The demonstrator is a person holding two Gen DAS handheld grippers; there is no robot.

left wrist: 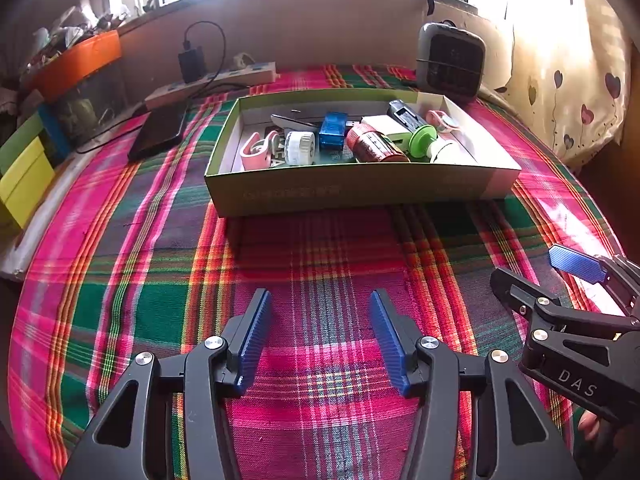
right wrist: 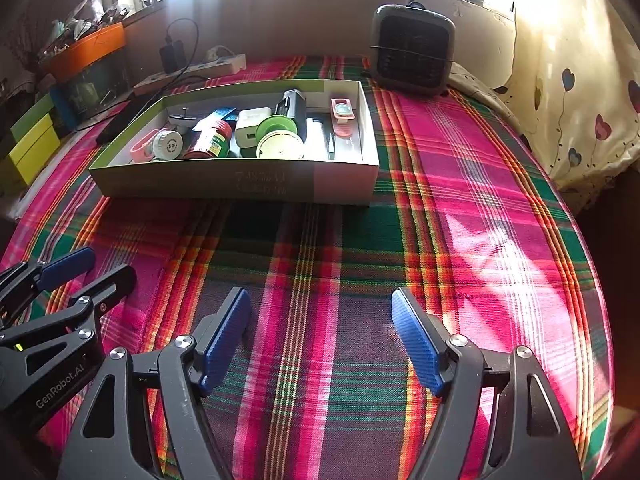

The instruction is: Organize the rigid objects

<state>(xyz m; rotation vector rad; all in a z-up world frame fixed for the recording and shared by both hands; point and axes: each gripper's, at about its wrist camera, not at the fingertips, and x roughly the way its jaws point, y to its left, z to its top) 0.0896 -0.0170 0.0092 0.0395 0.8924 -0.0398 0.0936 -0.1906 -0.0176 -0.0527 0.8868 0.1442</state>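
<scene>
A shallow green cardboard box lies on the plaid cloth ahead of both grippers. Inside it are several small items: a pink clip, a white round jar, a blue piece, a red jar, a green-rimmed spool and a black device. My left gripper hovers over bare cloth, open with nothing between its blue pads. To its right, my right gripper stands wider open, also with nothing in it.
A grey fan heater stands behind the box at the right. A power strip with a plugged charger and a black tablet lie at the back left. An orange tub and yellow-green boxes line the left edge; a heart-print curtain hangs at the right.
</scene>
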